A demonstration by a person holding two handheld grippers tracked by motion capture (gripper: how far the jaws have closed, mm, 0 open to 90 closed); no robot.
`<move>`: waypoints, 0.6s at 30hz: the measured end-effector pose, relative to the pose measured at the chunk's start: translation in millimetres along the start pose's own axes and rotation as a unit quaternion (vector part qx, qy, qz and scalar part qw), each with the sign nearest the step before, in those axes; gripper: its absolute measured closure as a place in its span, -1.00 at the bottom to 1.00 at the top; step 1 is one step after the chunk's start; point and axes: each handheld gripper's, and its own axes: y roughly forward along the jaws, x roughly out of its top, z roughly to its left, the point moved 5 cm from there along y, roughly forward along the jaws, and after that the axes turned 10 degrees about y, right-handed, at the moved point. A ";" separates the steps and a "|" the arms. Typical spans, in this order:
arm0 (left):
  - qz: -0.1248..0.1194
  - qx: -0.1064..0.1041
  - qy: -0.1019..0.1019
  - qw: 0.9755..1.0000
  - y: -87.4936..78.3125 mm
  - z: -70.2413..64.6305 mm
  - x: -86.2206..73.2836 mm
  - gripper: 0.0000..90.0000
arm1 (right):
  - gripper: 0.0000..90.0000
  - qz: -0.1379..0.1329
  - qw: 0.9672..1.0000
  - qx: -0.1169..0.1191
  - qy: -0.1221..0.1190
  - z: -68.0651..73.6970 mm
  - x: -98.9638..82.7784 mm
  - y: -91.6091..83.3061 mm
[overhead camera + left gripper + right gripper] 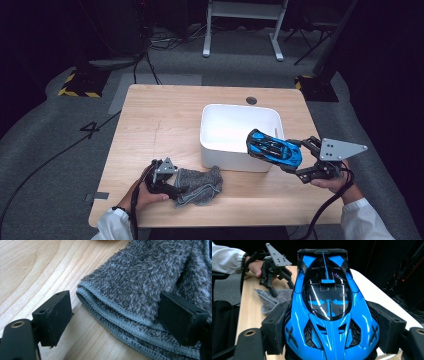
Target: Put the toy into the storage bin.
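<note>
A blue and black toy sports car (273, 147) is clamped between the jaws of the right hand-held gripper (296, 156), held in the air above the near right corner of a white bin (239, 131). Its long axis runs straight out from that gripper: in the right gripper view the nose sits nearest the gripper body and the tail with its rear wing points away, toward the left hand-held gripper (277, 282) farther off. In the high view the car lies slanted, tail toward the bin and nose toward the person's right hand (334, 183). The padded jaws stand wide apart and press on the car's two flanks, just behind the front wheels, so the car is gripped across its width.

The left hand-held gripper (172, 186) rests low on the wooden bench (160, 120), held in the person's left hand (145, 195). Its jaws are spread wide and grip nothing. A crumpled grey towel (201, 185) lies on the bench directly ahead of it; in the left gripper view the towel's (140, 287) folded, stitched edge lies between the two jaws, with one jaw over bare wood and the other over the towel's pile. Whether that jaw touches the cloth cannot be told. The towel sits just in front of the bin's near wall.
</note>
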 end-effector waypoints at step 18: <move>0.000 0.000 0.000 1.000 0.1 0.0 0.1 -0.68 | -0.44 0.030 0.999 -0.013 0.001 -32.4 19.9 36.1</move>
